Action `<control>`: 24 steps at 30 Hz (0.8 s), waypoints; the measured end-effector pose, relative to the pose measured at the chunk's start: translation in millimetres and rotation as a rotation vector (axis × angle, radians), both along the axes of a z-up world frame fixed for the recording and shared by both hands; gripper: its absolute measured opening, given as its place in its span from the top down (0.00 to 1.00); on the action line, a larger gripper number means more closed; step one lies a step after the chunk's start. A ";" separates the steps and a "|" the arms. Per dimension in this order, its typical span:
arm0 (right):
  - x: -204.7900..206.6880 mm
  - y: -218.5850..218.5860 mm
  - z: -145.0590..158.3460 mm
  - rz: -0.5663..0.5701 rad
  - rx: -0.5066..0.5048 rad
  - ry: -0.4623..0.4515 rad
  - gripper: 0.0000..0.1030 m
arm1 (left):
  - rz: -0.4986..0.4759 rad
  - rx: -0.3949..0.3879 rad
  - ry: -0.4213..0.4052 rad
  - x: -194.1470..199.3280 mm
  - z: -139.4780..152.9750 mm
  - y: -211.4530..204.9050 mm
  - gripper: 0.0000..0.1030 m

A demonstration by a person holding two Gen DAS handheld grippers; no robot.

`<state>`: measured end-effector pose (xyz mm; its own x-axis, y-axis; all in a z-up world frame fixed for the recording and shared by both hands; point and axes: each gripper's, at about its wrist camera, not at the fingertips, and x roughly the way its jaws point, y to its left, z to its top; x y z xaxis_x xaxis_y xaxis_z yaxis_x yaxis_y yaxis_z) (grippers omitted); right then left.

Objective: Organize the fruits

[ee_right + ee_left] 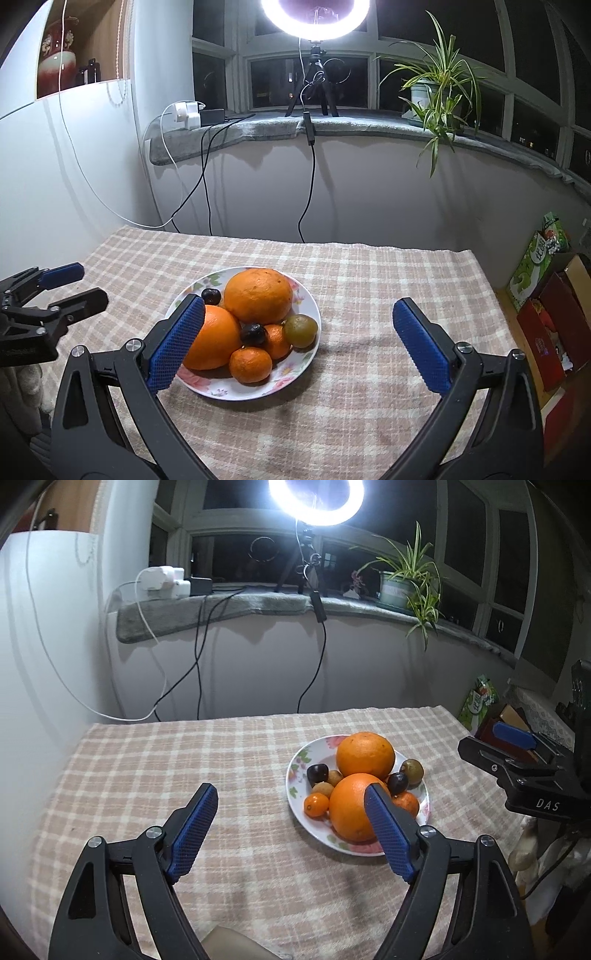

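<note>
A flowered white plate [295, 771] [221, 393] stands on the checked tablecloth with fruit piled on it. Two large oranges [365, 755] [258, 295] take up the middle. Around them lie small mandarins [250, 364], dark plums [317, 773] and a greenish round fruit [301, 329]. My left gripper [291, 788] is open over the cloth just left of the plate, with nothing between its blue pads; its right finger overlaps the near orange [347, 808]. My right gripper [298, 301] is open too, its left pad in front of that orange [218, 341]. Each gripper shows in the other's view, the right gripper [495, 744] and the left gripper [79, 286].
The checked cloth [369, 288] covers the whole table top. Behind it a ring light on a tripod [314, 74], chargers with hanging cables [192, 114] and a potted plant [436, 92] stand on the windowsill. Boxes and a green packet [535, 266] sit beyond the table's right edge.
</note>
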<state>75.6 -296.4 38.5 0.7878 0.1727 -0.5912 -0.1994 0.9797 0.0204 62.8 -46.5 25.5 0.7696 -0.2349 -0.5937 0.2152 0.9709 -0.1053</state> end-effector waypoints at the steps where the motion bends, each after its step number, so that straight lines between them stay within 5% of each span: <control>1: 0.6 -0.1 0.2 0.003 0.000 0.000 0.00 | 0.003 0.000 -0.003 -1.1 0.6 0.6 0.21; 24: -6.3 4.0 2.2 0.007 -0.003 -0.005 0.00 | 0.002 0.004 -0.030 -14.8 9.2 -1.2 0.21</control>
